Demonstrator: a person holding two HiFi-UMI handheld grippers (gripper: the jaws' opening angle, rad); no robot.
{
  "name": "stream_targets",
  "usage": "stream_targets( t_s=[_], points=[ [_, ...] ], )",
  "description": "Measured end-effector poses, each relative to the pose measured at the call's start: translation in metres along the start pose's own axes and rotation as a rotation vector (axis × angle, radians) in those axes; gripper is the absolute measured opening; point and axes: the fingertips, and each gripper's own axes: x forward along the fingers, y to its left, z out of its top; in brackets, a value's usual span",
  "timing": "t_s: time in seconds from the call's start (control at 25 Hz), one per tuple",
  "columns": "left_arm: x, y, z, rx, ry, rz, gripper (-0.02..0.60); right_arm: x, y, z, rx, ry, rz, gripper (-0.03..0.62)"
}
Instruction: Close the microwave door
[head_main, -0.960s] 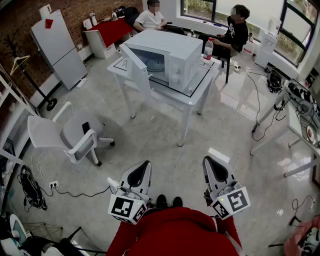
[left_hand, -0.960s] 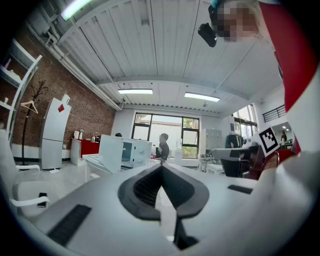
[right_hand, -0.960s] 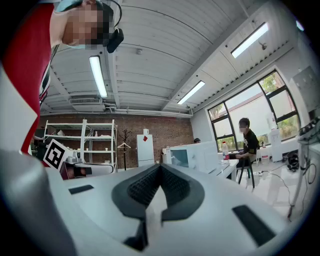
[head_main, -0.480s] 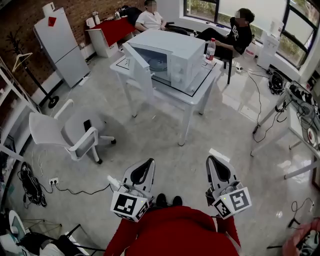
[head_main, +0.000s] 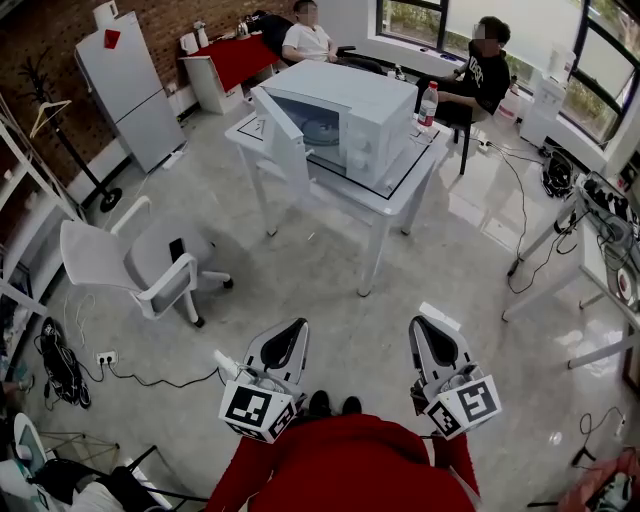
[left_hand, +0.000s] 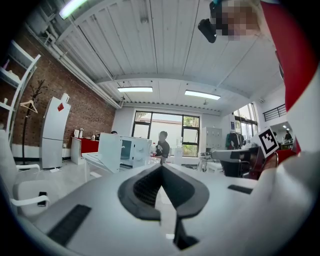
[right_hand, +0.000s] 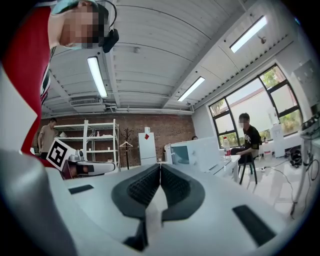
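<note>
A white microwave (head_main: 345, 110) stands on a white table (head_main: 395, 192) across the room, its door (head_main: 281, 140) swung open toward the left. It also shows small and far in the left gripper view as the microwave (left_hand: 122, 151) and in the right gripper view as the microwave (right_hand: 192, 151). My left gripper (head_main: 292, 327) and right gripper (head_main: 423, 325) are held low near my body, far from the table. Both have their jaws pressed together with nothing between them.
A grey office chair (head_main: 130, 268) stands on the left of the floor between me and the table. A white fridge (head_main: 125, 90) is at the back left. Two people sit behind the table. A water bottle (head_main: 428, 104) stands on the table's right side. Cables and a desk (head_main: 600, 250) lie at right.
The view has shifted slightly forward toward the table. Both grippers keep their place near my body and stay shut.
</note>
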Motion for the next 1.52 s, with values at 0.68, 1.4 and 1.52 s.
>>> stream_targets(
  t_s=[0.68, 1.4, 1.52],
  points=[
    [0.041, 0.007, 0.002, 0.016, 0.026, 0.076, 0.009, 0.017, -0.047, 0.005, -0.002, 0.018, 0.04, 0.014],
    [0.151, 0.159, 0.017, -0.02, 0.028, 0.093, 0.009, 0.181, -0.097, 0.024, -0.007, 0.033, -0.019, 0.014],
    [0.173, 0.179, 0.02, -0.008, 0.028, 0.054, 0.009, 0.211, -0.102, 0.028, -0.021, 0.029, -0.032, 0.014]
  ],
)
